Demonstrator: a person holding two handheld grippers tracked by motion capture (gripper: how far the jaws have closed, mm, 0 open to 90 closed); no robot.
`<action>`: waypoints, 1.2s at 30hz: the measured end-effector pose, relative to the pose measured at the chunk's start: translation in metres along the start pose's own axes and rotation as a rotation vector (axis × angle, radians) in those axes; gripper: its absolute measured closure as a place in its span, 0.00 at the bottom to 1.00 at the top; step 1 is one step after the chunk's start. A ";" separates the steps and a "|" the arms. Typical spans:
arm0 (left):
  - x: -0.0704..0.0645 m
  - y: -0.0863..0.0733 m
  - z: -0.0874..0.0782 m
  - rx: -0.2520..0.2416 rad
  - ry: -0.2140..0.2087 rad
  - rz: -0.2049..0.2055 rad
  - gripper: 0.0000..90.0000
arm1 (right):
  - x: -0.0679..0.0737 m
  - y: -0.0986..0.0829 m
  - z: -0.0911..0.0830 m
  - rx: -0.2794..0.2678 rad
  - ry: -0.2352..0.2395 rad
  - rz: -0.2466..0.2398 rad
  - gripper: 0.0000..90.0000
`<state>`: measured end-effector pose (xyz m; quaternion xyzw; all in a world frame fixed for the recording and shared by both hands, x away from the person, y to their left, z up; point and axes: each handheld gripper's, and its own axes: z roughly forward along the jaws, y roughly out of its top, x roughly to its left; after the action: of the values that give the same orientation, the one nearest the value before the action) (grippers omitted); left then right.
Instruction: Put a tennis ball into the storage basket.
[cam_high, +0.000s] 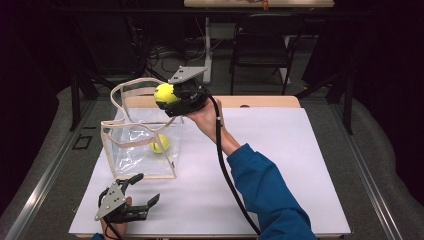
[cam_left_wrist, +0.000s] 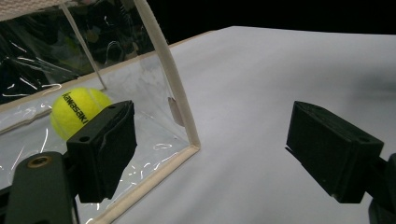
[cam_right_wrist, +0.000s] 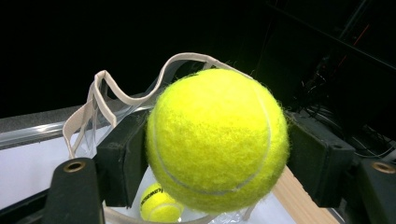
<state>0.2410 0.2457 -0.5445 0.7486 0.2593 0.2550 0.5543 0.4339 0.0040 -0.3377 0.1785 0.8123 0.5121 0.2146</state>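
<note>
I see the bag (cam_high: 142, 145) standing on the table's (cam_high: 280, 165) left half. One ball (cam_high: 160, 144) lies inside it. A second ball (cam_high: 164, 93), between the right gripper's (cam_high: 172, 97) jaws, sits above the bag's far rim. Left gripper (cam_high: 145, 189) rests just before the bag's near edge.

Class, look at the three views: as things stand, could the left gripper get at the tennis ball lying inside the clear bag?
Probably not directly. The left gripper sits open, low beside the clear bag, whose plastic wall stands between it and the tennis ball inside. It would have to rise and enter through the open top, where the right gripper holds another ball.
</note>
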 end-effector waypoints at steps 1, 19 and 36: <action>0.000 0.000 0.000 0.001 0.000 0.000 0.18 | 0.000 0.000 0.000 0.000 0.000 0.000 0.30; 0.000 0.000 0.000 0.000 -0.002 0.000 0.18 | 0.001 0.003 0.010 0.009 0.009 0.001 0.30; 0.000 0.000 -0.001 -0.001 -0.004 0.002 0.18 | 0.000 0.004 0.017 0.019 0.018 0.011 0.30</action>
<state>0.2411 0.2463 -0.5440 0.7490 0.2575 0.2543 0.5550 0.4435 0.0184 -0.3407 0.1802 0.8180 0.5073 0.2028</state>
